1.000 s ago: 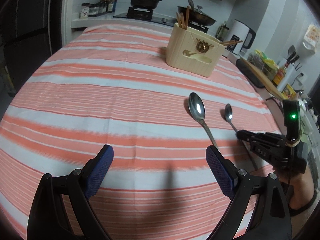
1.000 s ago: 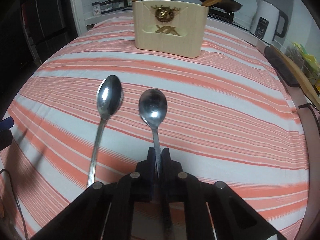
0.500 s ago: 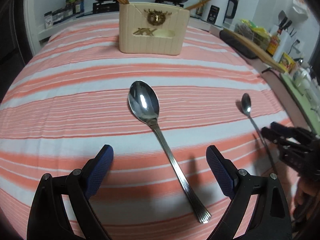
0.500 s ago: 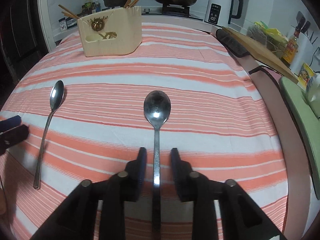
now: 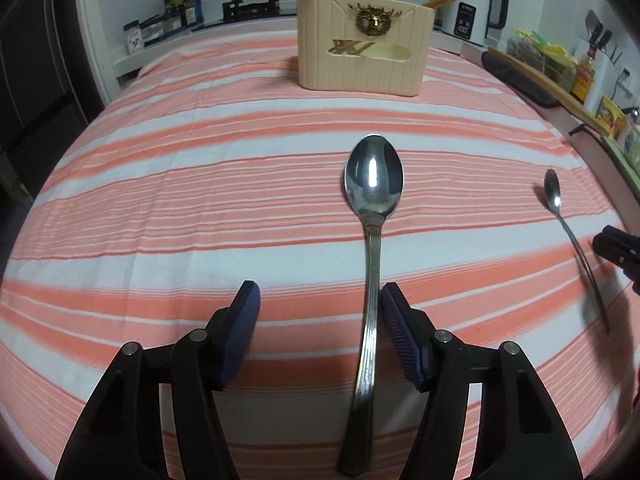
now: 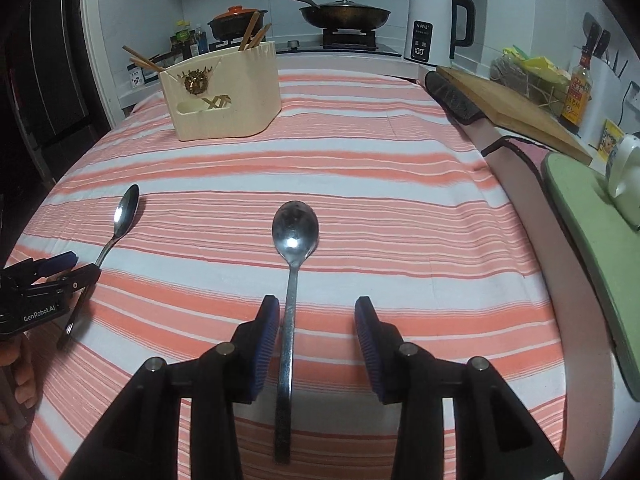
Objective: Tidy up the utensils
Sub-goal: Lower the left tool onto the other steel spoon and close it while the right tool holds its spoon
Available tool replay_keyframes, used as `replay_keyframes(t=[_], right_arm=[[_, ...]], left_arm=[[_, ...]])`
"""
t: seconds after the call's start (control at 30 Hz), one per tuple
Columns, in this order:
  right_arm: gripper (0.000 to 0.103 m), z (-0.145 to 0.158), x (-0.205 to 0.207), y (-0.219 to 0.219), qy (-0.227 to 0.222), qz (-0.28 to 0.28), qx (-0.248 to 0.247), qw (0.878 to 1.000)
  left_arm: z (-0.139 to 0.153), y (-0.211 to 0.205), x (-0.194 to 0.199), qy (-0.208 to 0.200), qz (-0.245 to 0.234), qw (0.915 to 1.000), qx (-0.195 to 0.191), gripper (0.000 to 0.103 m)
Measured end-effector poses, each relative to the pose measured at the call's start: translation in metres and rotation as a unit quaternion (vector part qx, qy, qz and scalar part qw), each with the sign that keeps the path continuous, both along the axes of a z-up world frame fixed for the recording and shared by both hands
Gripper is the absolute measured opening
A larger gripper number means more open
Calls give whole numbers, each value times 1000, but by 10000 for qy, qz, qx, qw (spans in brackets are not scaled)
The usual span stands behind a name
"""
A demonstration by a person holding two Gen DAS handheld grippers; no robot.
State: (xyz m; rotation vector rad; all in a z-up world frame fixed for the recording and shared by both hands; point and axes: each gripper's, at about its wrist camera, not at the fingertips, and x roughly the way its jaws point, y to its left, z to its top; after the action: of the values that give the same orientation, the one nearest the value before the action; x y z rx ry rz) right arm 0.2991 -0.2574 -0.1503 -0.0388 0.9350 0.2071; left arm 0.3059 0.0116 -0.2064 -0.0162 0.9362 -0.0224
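Observation:
Two steel spoons lie on the striped tablecloth. The larger spoon (image 5: 374, 184) lies lengthwise with its handle between the open fingers of my left gripper (image 5: 320, 300), close to the right finger; it also shows at the left of the right wrist view (image 6: 126, 212). The smaller spoon (image 6: 295, 228) lies with its handle between the open fingers of my right gripper (image 6: 316, 312), near the left finger; it shows at the right of the left wrist view (image 5: 554, 196). A cream utensil holder (image 5: 364, 64) with chopsticks stands at the far side, also seen in the right wrist view (image 6: 224, 92).
A stove with an orange-lidded pot (image 6: 236, 20) and a lidded pan (image 6: 344, 12) stands behind the table. A white kettle (image 6: 434, 24), a wooden cutting board (image 6: 516, 112) and bottles line the right side. The table's right edge (image 6: 516, 184) runs close by.
My right gripper has let go of the smaller spoon and opened wider. My left gripper has swung over the larger spoon and narrowed around its handle.

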Motion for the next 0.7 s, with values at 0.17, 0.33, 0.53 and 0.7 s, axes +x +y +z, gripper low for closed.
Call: replay_keyframes(t=[0.17, 0.33, 0.53, 0.7], right_arm=[[62, -15, 4, 9, 134, 210, -72, 9997], [67, -23, 12, 18, 159, 345, -459, 9982], [69, -24, 37, 25, 187, 331, -470, 9982], [69, -26, 54, 30, 195, 339, -490, 9980]], left_arm=[[-5, -8, 6, 368, -659, 9971, 123, 101], [-6, -13, 24, 453, -956, 9942, 186, 103], [-5, -17, 50, 532, -933, 9940, 202, 103], [-5, -18, 69, 531, -936, 9940, 204, 103]])
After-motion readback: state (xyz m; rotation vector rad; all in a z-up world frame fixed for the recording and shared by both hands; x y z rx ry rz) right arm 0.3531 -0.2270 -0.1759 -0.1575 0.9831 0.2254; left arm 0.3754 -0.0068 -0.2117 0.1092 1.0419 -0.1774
